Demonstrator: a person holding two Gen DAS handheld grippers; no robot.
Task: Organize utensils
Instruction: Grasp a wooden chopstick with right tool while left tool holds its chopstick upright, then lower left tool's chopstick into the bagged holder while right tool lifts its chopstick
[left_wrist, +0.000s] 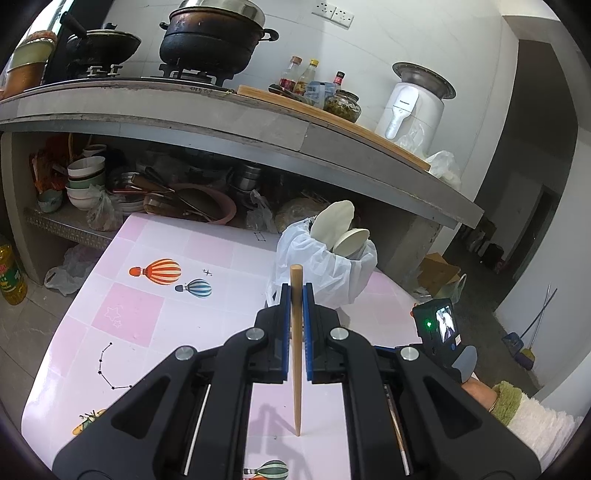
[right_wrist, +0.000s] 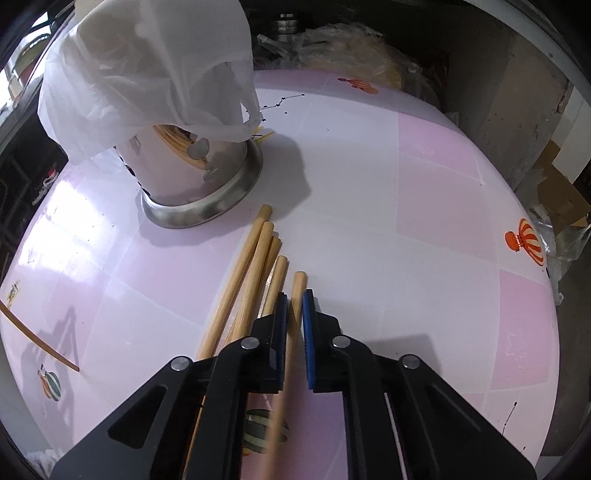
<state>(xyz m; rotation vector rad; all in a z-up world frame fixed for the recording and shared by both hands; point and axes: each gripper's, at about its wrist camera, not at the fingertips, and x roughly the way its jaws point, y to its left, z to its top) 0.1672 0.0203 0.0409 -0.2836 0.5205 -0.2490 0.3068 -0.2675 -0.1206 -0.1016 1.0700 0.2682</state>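
Note:
My left gripper (left_wrist: 296, 291) is shut on a wooden chopstick (left_wrist: 296, 354) and holds it upright with its tip touching the pink table (left_wrist: 125, 310). Beyond it stands a metal utensil holder (left_wrist: 332, 273) draped in a white plastic bag, with pale spoons (left_wrist: 338, 221) in it. My right gripper (right_wrist: 294, 297) is closed around another chopstick (right_wrist: 293, 332) low over the table. Several more chopsticks (right_wrist: 251, 280) lie beside it. The holder (right_wrist: 199, 184) stands just beyond them, with chopsticks visible inside it.
A concrete counter (left_wrist: 221, 122) with pots, bottles and a white appliance (left_wrist: 410, 107) runs behind the table. A shelf below holds bowls (left_wrist: 85, 181) and pans. The other gripper's camera body (left_wrist: 439, 325) sits at right. The table edge (right_wrist: 546, 280) drops off to the right.

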